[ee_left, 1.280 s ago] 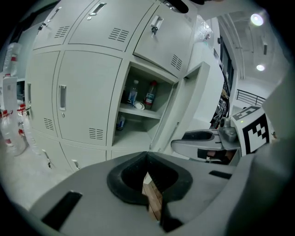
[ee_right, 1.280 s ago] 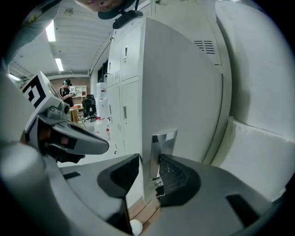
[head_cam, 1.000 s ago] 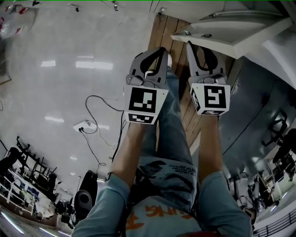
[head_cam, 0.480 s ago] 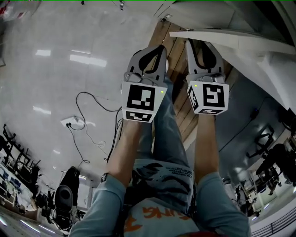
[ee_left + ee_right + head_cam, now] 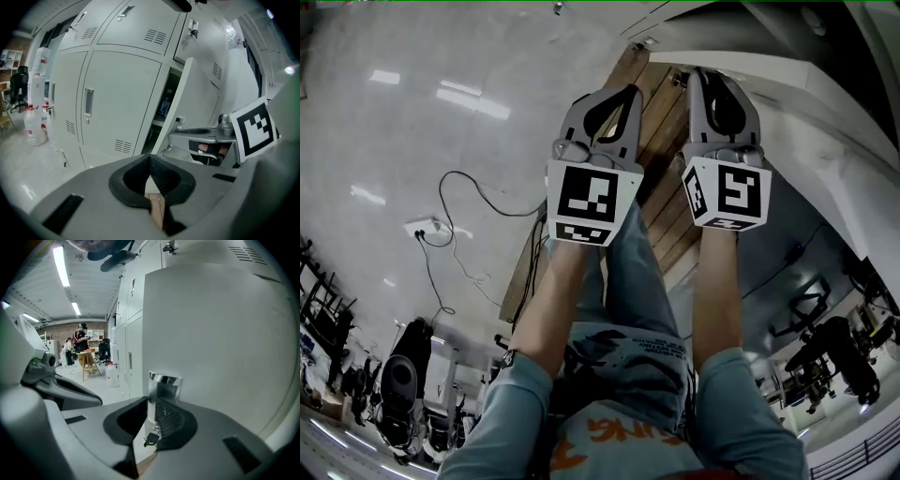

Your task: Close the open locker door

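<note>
The head view shows both hand-held grippers side by side over a wooden floor strip (image 5: 661, 131). The open locker door (image 5: 806, 122) runs white across the far right, but its handle is not visible here.

Only the right gripper view shows the grip. The right hand-held gripper (image 5: 154, 404) has just been closing its jaws and is clenched on the chrome door handle (image 5: 164, 385), with the pads seeming to bear on it. A small key (image 5: 151, 439) hangs just below the handle.

Only the left gripper view shows the bank of closed lockers (image 5: 117, 93) to the left, with the door standing ajar just right of them. In this view the left hand-held gripper (image 5: 150, 159) is clenched on nothing, tips together.
</note>
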The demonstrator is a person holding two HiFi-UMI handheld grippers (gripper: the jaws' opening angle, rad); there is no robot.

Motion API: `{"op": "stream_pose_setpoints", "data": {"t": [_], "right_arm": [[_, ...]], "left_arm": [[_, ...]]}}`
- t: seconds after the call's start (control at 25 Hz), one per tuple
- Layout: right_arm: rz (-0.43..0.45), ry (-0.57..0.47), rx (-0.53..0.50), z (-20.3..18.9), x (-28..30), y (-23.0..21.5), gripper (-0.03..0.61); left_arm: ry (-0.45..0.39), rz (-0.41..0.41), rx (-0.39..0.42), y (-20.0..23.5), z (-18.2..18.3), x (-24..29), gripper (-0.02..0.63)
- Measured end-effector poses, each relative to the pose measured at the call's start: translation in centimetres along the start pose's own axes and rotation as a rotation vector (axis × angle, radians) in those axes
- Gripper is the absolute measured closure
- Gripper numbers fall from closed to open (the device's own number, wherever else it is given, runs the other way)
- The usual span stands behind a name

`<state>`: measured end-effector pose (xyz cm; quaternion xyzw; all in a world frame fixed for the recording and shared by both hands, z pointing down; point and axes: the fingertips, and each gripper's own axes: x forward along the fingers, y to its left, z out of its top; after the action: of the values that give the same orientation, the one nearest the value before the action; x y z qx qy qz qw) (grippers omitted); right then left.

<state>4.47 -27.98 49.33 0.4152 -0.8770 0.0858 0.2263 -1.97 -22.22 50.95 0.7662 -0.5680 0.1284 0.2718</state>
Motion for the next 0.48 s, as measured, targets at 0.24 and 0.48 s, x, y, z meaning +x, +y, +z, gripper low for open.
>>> {"op": "stream_pose_setpoints", "data": {"t": [0.24,0.48], "right_arm": [[0.017,0.000,-0.015,0.9,1.9,-0.9,0.517],[-0.027,0.007,-0.020,1.3,3.3,-2.2,0.522]], "left_arm": [[-0.023,0.045,-0.035,1.0,1.1,1.5,0.595],[-0.040,0.069,-0.060,1.3,1.5,2.7,0.595]]}}
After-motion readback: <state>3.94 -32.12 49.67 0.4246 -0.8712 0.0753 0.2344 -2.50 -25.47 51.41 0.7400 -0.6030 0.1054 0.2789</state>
